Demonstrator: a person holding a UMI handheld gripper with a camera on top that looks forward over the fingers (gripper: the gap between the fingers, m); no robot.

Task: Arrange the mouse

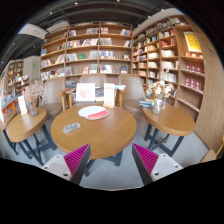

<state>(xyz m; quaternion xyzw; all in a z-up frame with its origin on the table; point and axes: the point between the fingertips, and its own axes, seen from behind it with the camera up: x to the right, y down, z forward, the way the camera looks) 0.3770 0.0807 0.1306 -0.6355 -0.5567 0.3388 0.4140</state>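
A small grey mouse (72,127) lies on the left part of the round wooden table (105,133), well beyond my fingers. A light mat with a red corner (93,113) lies at the table's middle. My gripper (111,160) is open and empty, its two magenta-padded fingers (76,157) spread wide, held back from the table's near edge with only floor between them.
Smaller round tables stand at the left (24,124) and the right (170,120), each with a vase of flowers. Chairs (101,95) stand behind the middle table. Bookshelves (90,52) line the back and right walls. Grey floor (112,172) lies below.
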